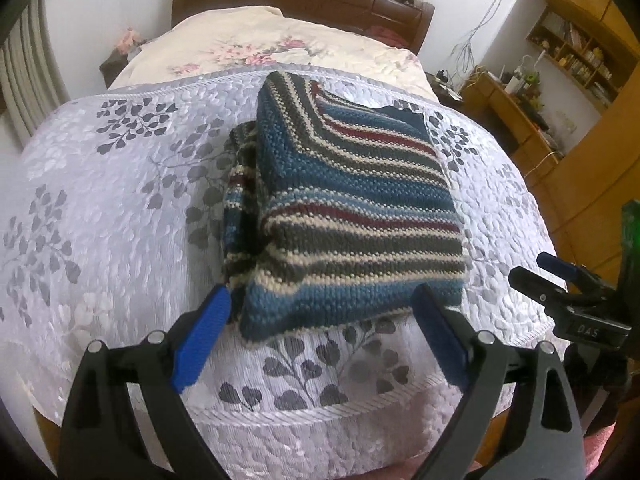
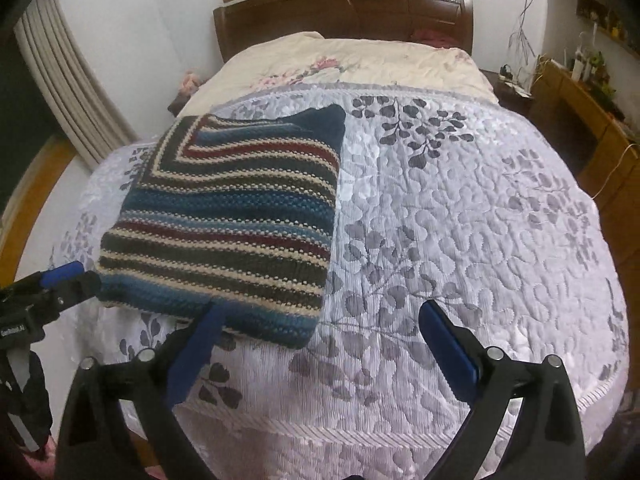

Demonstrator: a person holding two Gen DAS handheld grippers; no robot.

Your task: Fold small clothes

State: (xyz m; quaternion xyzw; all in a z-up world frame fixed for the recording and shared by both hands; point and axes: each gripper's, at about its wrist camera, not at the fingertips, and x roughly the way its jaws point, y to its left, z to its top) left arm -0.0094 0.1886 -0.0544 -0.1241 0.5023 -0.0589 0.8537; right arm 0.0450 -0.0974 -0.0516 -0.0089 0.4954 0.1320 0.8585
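A striped knit sweater (image 1: 352, 208) in blue, grey, cream and dark red lies folded into a thick rectangle on the lilac leaf-print quilt (image 1: 100, 220). A looser fold bulges out along its left side. My left gripper (image 1: 320, 300) is open just in front of the sweater's near edge, holding nothing. In the right wrist view the same sweater (image 2: 228, 216) sits left of centre. My right gripper (image 2: 320, 320) is open over the quilt (image 2: 480, 240), its left finger by the sweater's near right corner. Each gripper shows at the edge of the other's view.
The quilt covers the foot of a bed with a floral cream duvet (image 1: 280, 40) and dark wooden headboard (image 2: 344, 12) behind. A wooden desk and shelves (image 1: 560, 80) stand to the right, curtains (image 2: 60, 80) to the left. The quilt's edge (image 2: 320, 424) drops off close in front.
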